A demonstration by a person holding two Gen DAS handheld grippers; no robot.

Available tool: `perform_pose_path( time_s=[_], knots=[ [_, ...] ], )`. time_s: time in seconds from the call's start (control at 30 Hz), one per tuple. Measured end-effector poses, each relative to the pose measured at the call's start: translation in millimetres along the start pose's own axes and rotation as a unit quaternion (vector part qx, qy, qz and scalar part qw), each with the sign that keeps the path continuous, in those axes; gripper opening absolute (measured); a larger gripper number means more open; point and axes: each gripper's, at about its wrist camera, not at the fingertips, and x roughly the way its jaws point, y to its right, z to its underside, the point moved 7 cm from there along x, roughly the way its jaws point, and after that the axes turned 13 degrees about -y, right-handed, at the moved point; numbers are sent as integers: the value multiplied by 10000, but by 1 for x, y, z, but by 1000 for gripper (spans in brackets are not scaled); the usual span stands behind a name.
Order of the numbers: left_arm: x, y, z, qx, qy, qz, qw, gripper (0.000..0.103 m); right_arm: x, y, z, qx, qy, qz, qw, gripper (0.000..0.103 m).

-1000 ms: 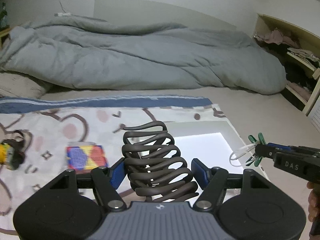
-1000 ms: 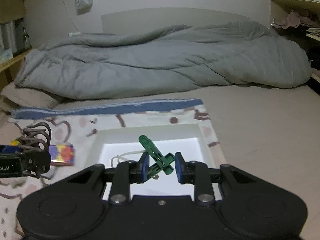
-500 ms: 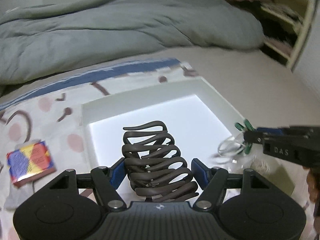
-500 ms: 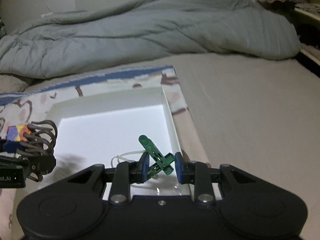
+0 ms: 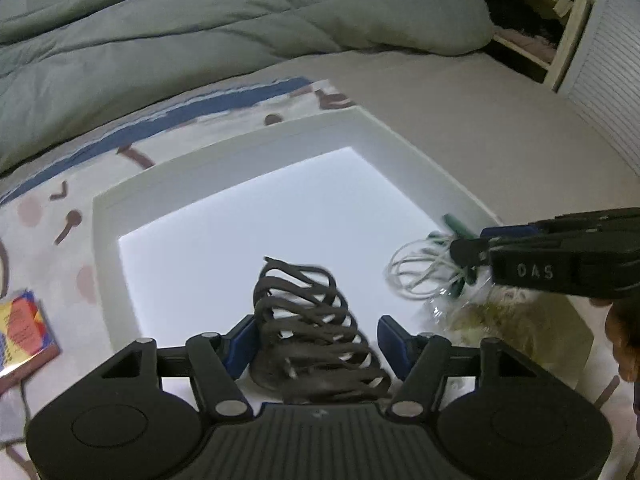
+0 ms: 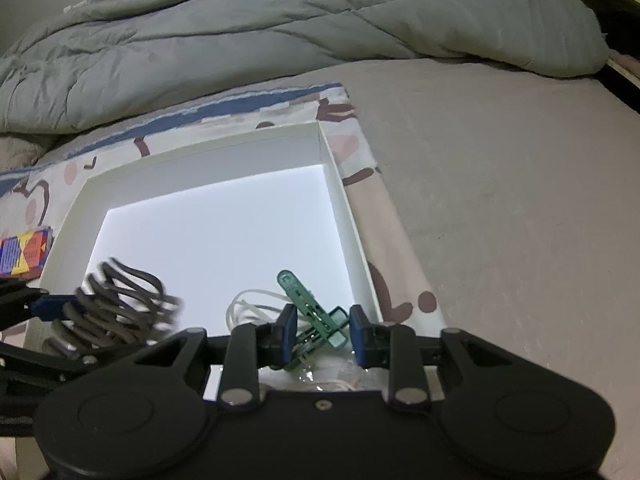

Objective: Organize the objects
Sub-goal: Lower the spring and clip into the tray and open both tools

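Two claws are working over the white tray (image 5: 100, 216) at once, each delivering one item. Judging from the layout, the task is partly complete: a clear plastic bag (image 5: 472, 312) with pale contents is already lying in the tray just beneath the right claw, while a multicoloured card pack (image 5: 24, 328) is lying on the patterned sheet (image 5: 52, 208) outside the tray wall, to the left of the left claw. That pack appears to be left for sorting.

The left claw (image 5: 316, 340) is carrying a dark coiled hair claw clip (image 5: 308, 320) low over the tray floor. Its jaws are closing. The left blue pad is bearing against the coil; a gap is showing between the coil and the right pad (image 5: 390, 338), and the coil appears blurred, so the security of the grasp cannot be confirmed.

The right claw (image 6: 323, 334) is positioned in the tray corner nearest the right wall. Its jaws are opening, standing only slightly apart. A green clothespin (image 6: 308, 308) with a white looped cord (image 6: 244, 304) is sitting between the pads (image 6: 289, 334); the left pad is lying close against it, and daylight is showing on the right side, so the pin is being released. The pin is protruding forward and upward from the jaws, and the cord is trailing ahead and to the left, onto the tray floor.
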Motion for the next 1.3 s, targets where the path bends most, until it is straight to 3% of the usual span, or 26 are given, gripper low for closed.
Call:
perform_pose_path(
  time_s=[0.07,0.23,0.37,0.7,0.93,1.3],
  knots=[
    [1,6,-2,146,39,-20,9999,65,-4,0,-1,52,-8,-66,10000,44],
    [-1,16,-3,248,148,164,9994,62,-8,-1,-2,73,16,-90,9999,45],
    [-3,16,-6,49,276,502,9983,58,-13,0,-4,179,83,-183,9996,45],
    [-21,5,-5,41,257,306,9992,58,-20,-2,-5,139,156,-275,9994,45],
    [-4,8,10,203,-489,123,9985,48,-28,-4,-4,136,204,-304,9992,45],
    [0,13,8,696,-108,232,9972,46,-32,-8,-2,12,245,-413,9988,45]
  ],
)
